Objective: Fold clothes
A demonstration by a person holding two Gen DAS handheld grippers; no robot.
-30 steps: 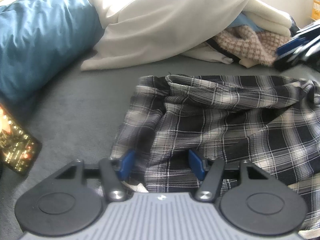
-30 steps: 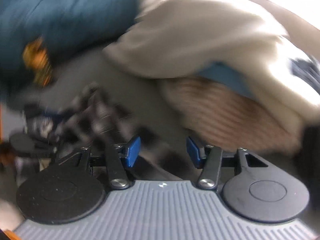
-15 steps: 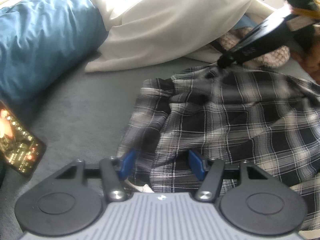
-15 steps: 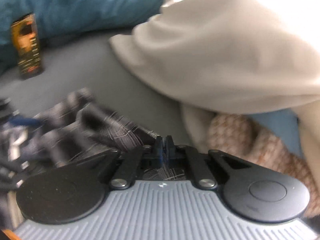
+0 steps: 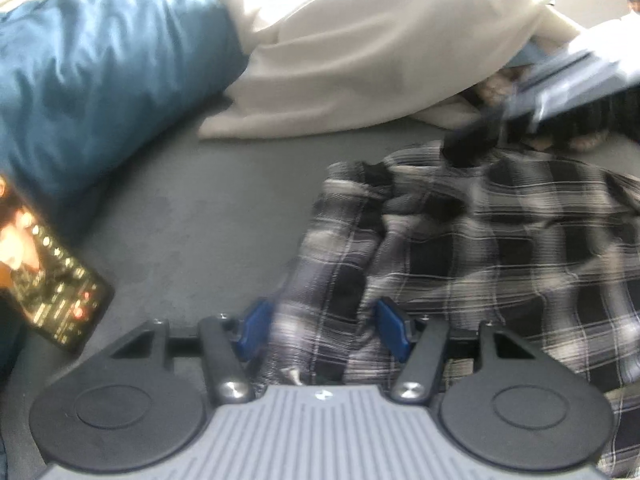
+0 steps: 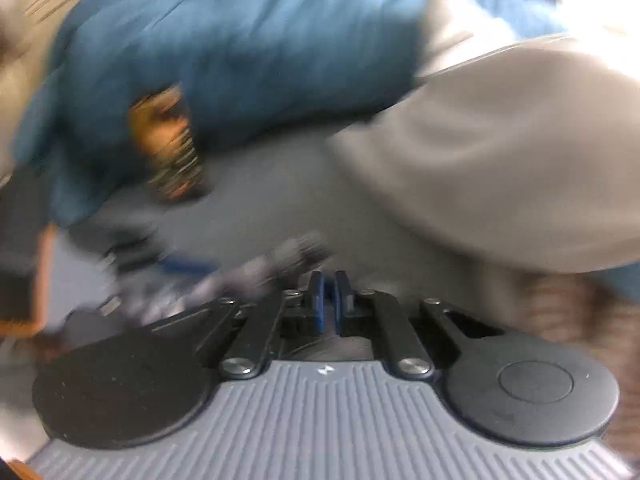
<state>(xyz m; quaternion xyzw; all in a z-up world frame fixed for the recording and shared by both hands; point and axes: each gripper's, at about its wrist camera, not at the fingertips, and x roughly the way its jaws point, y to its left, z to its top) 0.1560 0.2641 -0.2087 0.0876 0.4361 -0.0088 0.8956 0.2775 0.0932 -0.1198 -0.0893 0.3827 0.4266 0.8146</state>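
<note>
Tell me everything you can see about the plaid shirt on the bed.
The plaid shirt is black, grey and white checked woven fabric, crumpled and unfolded on the grey bed surface. Its near edge lies between the open blue pads of the left gripper. At its far edge the right gripper meets the cloth, its jaws shut in its own view; blur hides the grip itself.

A smartphone with a lit screen (image 5: 48, 280) lies at the left edge of the left wrist view, flat on the grey fabric surface (image 5: 192, 224). The screen shows orange and white graphics; detail is too blurred to read. The grey fabric surface fills the centre left of the frame. In the right wrist view, the smartphone (image 6: 170, 152) appears at centre left, heavily blurred. An orange-edged object at the left edge cannot be identified.
</note>
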